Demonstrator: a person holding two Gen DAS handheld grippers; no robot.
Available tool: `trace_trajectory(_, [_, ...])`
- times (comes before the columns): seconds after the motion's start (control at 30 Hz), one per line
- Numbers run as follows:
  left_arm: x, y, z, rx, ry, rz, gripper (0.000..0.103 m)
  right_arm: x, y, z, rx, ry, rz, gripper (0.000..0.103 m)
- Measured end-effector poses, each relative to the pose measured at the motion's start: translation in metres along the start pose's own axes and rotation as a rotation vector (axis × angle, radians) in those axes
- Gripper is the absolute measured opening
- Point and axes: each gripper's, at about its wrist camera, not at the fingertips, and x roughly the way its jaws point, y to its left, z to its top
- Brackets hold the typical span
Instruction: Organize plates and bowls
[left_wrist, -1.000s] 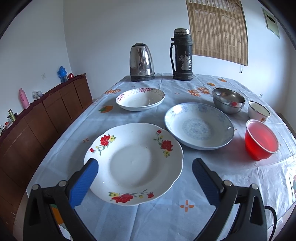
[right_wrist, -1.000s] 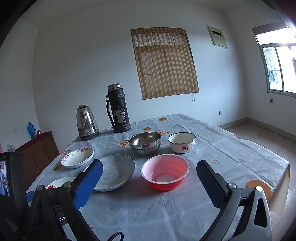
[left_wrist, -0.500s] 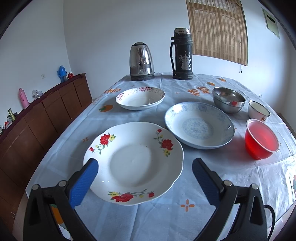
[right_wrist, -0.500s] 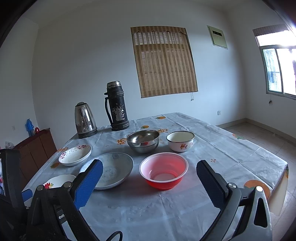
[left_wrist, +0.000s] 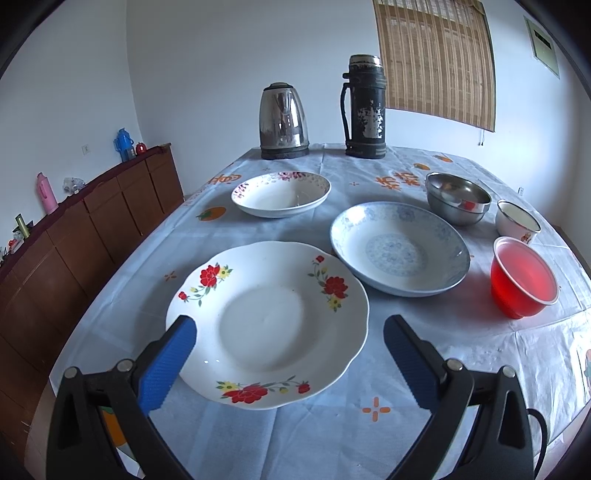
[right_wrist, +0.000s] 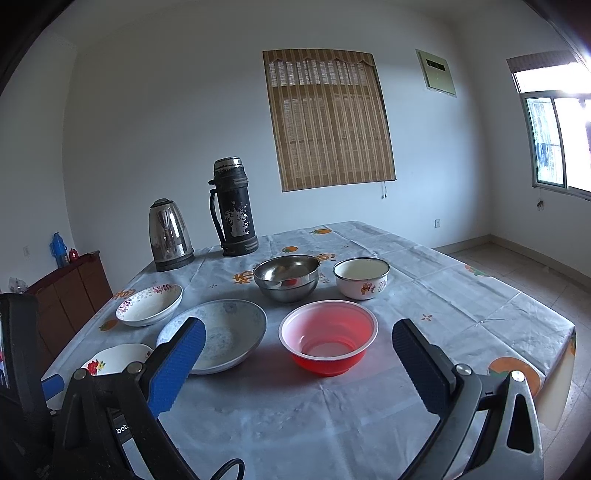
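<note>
Both my grippers hang spread wide with nothing in them: the left gripper (left_wrist: 286, 354) sits low over the near rim of the red-flowered plate (left_wrist: 267, 321), the right gripper (right_wrist: 299, 360) faces the red plastic bowl (right_wrist: 328, 341). Nothing is stacked yet; the blue-patterned plate (left_wrist: 399, 247) lies just beside the flowered one, the small floral dish (left_wrist: 281, 194) farther back, the steel bowl (right_wrist: 286, 277) and the white enamel bowl (right_wrist: 361, 277) behind the red one. My worry is the plate's thin glazed rim: a shallow pinch could let it slip and chip on its neighbour. The light red bowl may skid or flex when squeezed, and dragging anything could bunch the tablecloth (right_wrist: 461, 295).
</note>
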Motion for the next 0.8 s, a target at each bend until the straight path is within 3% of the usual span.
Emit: trace_trajectory(0.8, [0.011,0.022,0.002,-0.025,0.019,0.009,0.103,0.008,0.02,-0.006,-0.044,0.032,0.033,0.102])
